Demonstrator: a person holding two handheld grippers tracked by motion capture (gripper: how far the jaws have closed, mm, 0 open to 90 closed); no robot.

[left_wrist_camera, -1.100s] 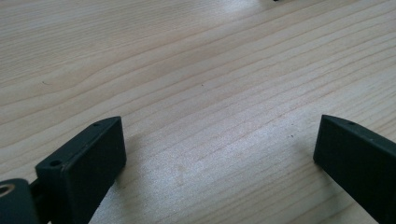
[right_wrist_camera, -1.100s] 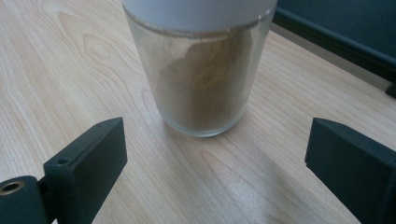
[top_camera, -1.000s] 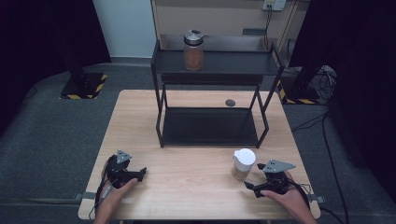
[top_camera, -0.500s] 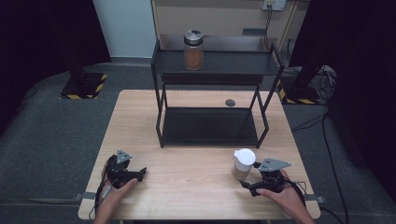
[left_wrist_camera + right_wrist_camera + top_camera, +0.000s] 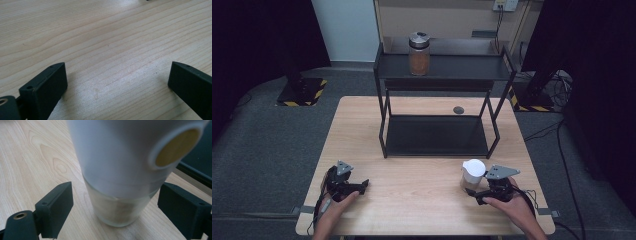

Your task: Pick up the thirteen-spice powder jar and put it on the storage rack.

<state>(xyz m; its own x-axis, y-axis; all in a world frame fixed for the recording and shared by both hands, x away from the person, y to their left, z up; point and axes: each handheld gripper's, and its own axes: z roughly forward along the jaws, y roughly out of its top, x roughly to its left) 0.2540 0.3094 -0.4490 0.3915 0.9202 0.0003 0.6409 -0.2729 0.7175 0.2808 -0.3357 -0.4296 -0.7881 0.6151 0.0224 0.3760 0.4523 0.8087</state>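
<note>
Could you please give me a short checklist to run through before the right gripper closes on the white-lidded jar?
1. White-lidded jar between the right gripper's jaws: ok.
2. Pads on the glass: not ok; a gap shows on each side, though the jaws have just been closing.
3. Jar upright on the table: ok in the high view.
4. Jaws below the white lid: ok, level with the glass.
5. Left gripper out of the way: ok, open and apart at the table's left.
6. Lid firmly seated: cannot tell.
</note>
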